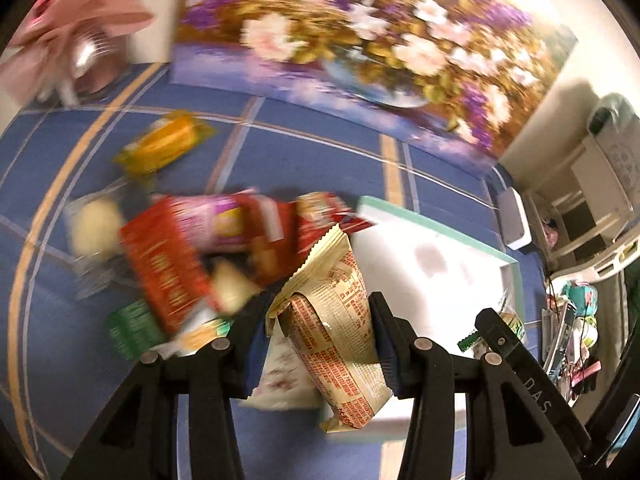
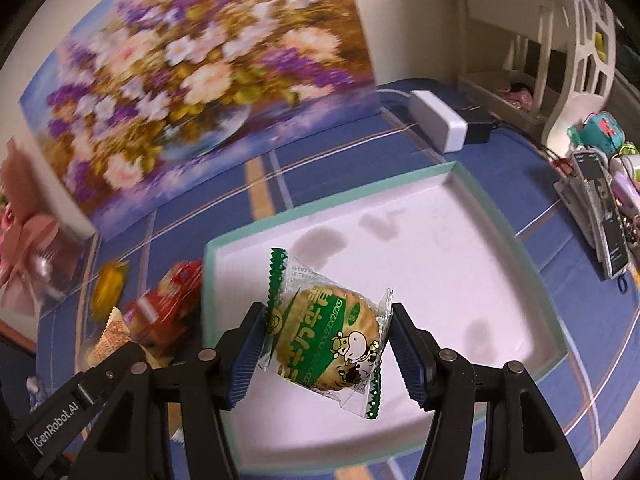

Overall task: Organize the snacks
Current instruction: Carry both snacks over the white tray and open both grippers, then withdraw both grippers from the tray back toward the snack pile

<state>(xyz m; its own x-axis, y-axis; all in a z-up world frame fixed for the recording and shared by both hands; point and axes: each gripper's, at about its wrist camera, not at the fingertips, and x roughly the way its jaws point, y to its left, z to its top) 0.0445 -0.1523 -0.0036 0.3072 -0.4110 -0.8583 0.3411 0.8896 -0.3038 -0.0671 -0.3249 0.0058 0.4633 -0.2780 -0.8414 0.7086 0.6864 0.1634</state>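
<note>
"GenRobot.AI" shows on the left tongs (image 2: 102, 364), white on black. "DAS" on the right tongs (image 1: 494, 330). Snack pkg print blurred/foreign, can't read.

Blue plaid tablecloth (image 2: 332, 176) under white tray (image 2: 460, 184), snack pile (image 1: 192, 248)

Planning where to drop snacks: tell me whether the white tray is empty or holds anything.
Empty. The right view shows the tray's white floor bare except for shadows; the cookie packet above it is held in the right tongs.
</note>
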